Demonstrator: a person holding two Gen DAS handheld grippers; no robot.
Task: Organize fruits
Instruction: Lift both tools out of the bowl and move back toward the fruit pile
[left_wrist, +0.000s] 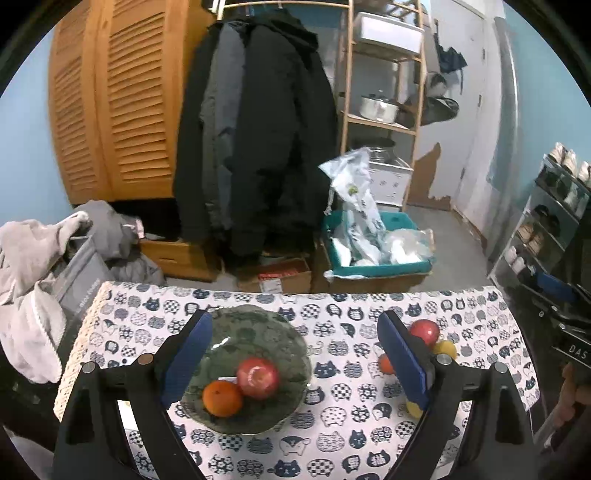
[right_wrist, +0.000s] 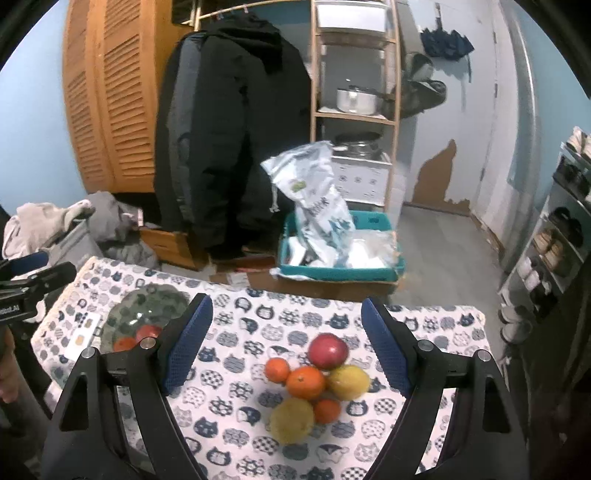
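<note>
A green glass plate (left_wrist: 258, 325) sits on the cat-print tablecloth (left_wrist: 332, 435) and holds a red apple (left_wrist: 257, 377) and an orange (left_wrist: 222, 398). My left gripper (left_wrist: 295, 363) is open and empty above the plate. In the right wrist view a cluster of loose fruit lies on the cloth: a red apple (right_wrist: 328, 350), three oranges, the largest in the middle (right_wrist: 306, 382), and two lemons (right_wrist: 349, 382) (right_wrist: 291, 421). My right gripper (right_wrist: 286, 354) is open and empty above this cluster. The plate also shows at the left of the right wrist view (right_wrist: 147, 302).
Beyond the table's far edge stand a teal bin (left_wrist: 373, 254) with plastic bags, cardboard boxes (left_wrist: 273, 278), hanging dark coats (left_wrist: 255, 140) and a wooden shelf (left_wrist: 380, 122). A laundry pile (left_wrist: 33, 280) is at the left, a shoe rack (left_wrist: 546, 229) at the right.
</note>
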